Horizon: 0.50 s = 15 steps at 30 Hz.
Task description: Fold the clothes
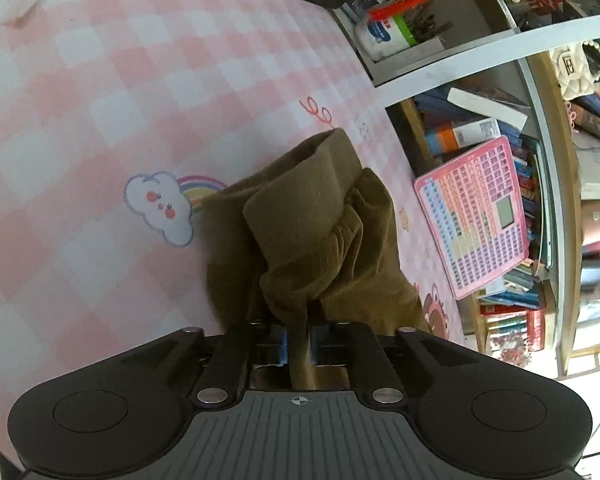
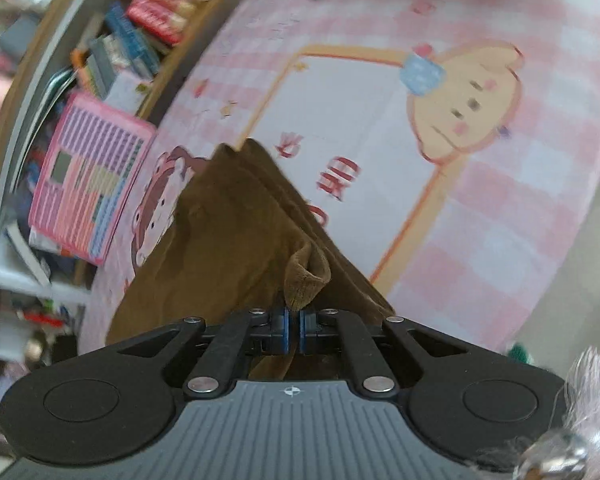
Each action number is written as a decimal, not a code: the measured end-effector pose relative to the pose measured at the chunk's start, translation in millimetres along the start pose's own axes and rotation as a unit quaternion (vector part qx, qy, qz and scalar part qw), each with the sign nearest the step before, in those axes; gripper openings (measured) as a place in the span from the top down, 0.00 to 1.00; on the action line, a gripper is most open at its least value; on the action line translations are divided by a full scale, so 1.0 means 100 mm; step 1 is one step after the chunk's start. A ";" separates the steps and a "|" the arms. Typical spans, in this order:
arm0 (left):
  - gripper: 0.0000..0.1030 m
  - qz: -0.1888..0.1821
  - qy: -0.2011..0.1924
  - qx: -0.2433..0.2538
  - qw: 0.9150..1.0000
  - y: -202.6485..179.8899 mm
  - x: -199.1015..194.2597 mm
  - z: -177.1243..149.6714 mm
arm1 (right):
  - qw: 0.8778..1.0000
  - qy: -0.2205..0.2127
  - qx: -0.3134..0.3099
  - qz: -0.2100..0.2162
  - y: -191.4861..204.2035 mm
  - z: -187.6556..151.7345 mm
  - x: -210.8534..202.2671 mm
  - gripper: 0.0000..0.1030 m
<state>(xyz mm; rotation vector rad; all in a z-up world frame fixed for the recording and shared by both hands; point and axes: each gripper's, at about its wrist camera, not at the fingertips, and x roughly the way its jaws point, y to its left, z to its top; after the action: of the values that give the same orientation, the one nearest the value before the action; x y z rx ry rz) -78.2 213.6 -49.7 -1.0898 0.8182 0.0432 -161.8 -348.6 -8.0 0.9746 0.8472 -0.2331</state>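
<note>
Garment [image 1: 300,232] olive-brown, bunched, ribbed cuff up | left gripper [image 1: 299,344] jaws pinch it | right gripper [image 2: 294,330] jaws clamp its edge

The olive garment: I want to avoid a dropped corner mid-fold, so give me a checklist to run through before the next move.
1. Left gripper has cloth between its pads: ok, a strip of the olive garment runs through the narrow gap.
2. Right gripper pinches the garment: ok, jaws nearly shut on a fold of fabric.
3. Garment over the pink checked mat, not off its edge: ok.
4. Garment flat and smooth: not ok, it is bunched and rumpled ahead of the left gripper.
5. Pink toy keyboard clear of the cloth: ok, it stands beyond the mat's edge.
6. Which corners are held: cannot tell.
</note>
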 end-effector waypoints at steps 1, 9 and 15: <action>0.88 -0.001 0.000 -0.005 1.000 0.01 0.02 0.01 | 1.000 -0.002 -0.010 -0.005 0.02 -0.02 0.01 0.95; 0.97 -0.109 -0.063 0.149 0.981 -0.69 -0.44 -0.04 | 0.999 -0.020 -0.031 -0.011 0.14 -0.10 -0.11 0.95; 0.97 -0.002 -0.004 0.088 0.996 -0.14 -0.04 0.03 | 0.997 -0.042 -0.065 -0.001 0.34 -0.12 -0.31 0.95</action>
<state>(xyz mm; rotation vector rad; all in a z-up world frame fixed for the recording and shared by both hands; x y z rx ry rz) -73.6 210.3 -36.5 -0.9243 0.7974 -0.0277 -170.7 -325.7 32.2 0.8368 0.7770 -0.2169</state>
